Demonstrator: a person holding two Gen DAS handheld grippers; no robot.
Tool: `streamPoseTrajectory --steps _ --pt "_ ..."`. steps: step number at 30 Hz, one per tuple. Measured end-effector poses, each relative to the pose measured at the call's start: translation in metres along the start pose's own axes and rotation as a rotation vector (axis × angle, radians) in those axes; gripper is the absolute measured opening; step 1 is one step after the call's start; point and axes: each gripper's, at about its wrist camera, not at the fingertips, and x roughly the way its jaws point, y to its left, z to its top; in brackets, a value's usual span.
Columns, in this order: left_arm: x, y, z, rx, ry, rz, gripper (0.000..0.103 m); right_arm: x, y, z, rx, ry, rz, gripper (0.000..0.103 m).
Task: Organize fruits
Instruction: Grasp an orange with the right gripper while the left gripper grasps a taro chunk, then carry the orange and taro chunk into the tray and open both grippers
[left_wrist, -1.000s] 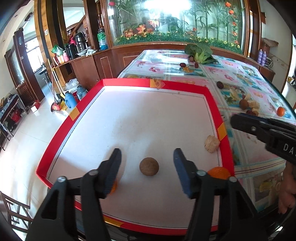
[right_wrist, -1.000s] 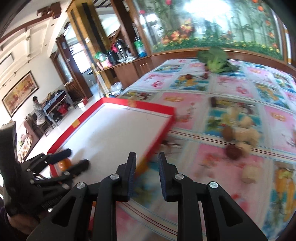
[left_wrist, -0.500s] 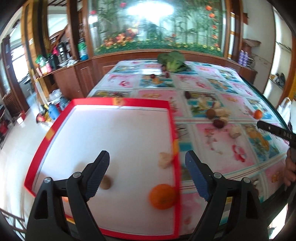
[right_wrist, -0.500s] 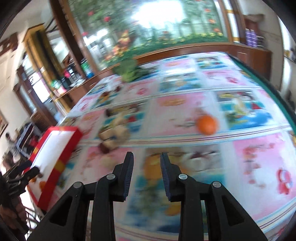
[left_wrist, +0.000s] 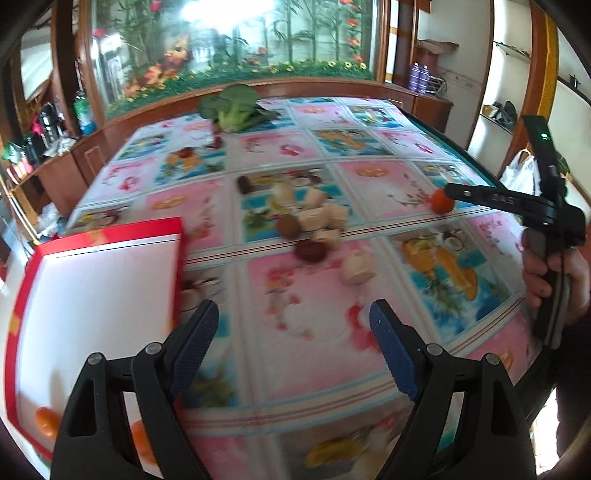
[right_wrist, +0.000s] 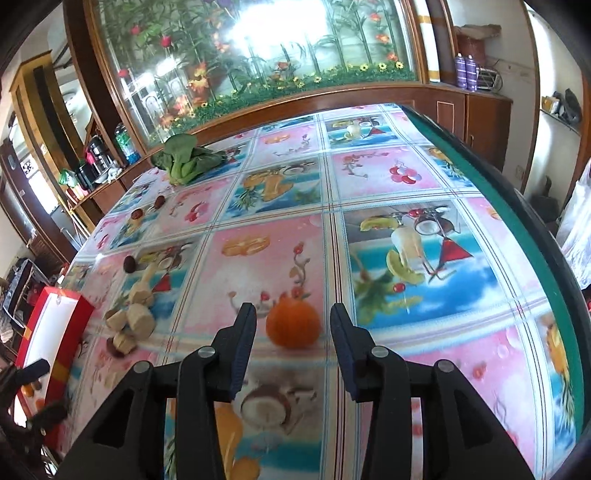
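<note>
- The right gripper (right_wrist: 293, 325) pointed down at the fruit-print tablecloth (right_wrist: 424, 177); its jaws were opening, and one orange (right_wrist: 293, 325) sat between them on the cloth, with a gap at each pad, so nothing was grasped.
- The left gripper (left_wrist: 291, 332) had its jaws spread wide and released, with only bare cloth between them.
- One red-edged white tray (left_wrist: 96, 280) lay at about nine o'clock in the left wrist view; two orange fruits showed at its near edge, one (left_wrist: 47, 422) clear, the other (left_wrist: 142, 439) partly behind the gripper's finger.
- A cluster at twelve o'clock from the left gripper held about six pale chunks (left_wrist: 321, 218), blurred and overlapping, so the count was uncertain.
- Three dark round fruits lay by that cluster: one brown (left_wrist: 289, 226), one dark red (left_wrist: 311, 251), one dark (left_wrist: 243, 183) farther back.
- One leafy green vegetable (left_wrist: 236, 107) lay at the far end of the table, with small dark fruits near it, too blurred to count.
- In the left wrist view, the person's right hand (left_wrist: 554, 273) held the other gripper's handle at three o'clock.
</note>
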Motion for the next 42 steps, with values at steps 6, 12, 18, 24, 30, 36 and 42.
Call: streamPoseTrajectory --steps 6,12,18,24,30,36,42 --pt "0.022 -0.017 0.019 -0.007 0.026 -0.03 0.084 0.016 0.0 0.0 0.008 0.068 -0.001 0.042" --pt "0.045 -0.029 0.028 -0.02 0.051 -0.029 0.084 0.019 0.0 -0.001 0.001 0.076 0.005 0.034" --pt "0.062 -0.036 0.029 -0.025 0.071 -0.003 0.081 0.019 0.005 -0.003 -0.027 0.071 -0.017 0.034" --pt "0.076 -0.043 0.027 -0.013 0.098 -0.004 0.051 0.02 0.004 -0.002 -0.027 0.072 -0.015 0.033" --pt "0.078 -0.037 0.027 -0.031 0.068 0.0 0.029 0.02 0.006 -0.002 -0.031 0.068 -0.009 0.033" --pt "0.069 -0.031 0.024 -0.056 0.061 -0.026 0.029 0.013 0.011 -0.003 -0.055 0.031 0.009 0.033" --pt "0.03 -0.018 0.013 -0.082 0.012 -0.033 0.029 0.004 0.011 -0.002 -0.056 -0.032 0.001 0.032"
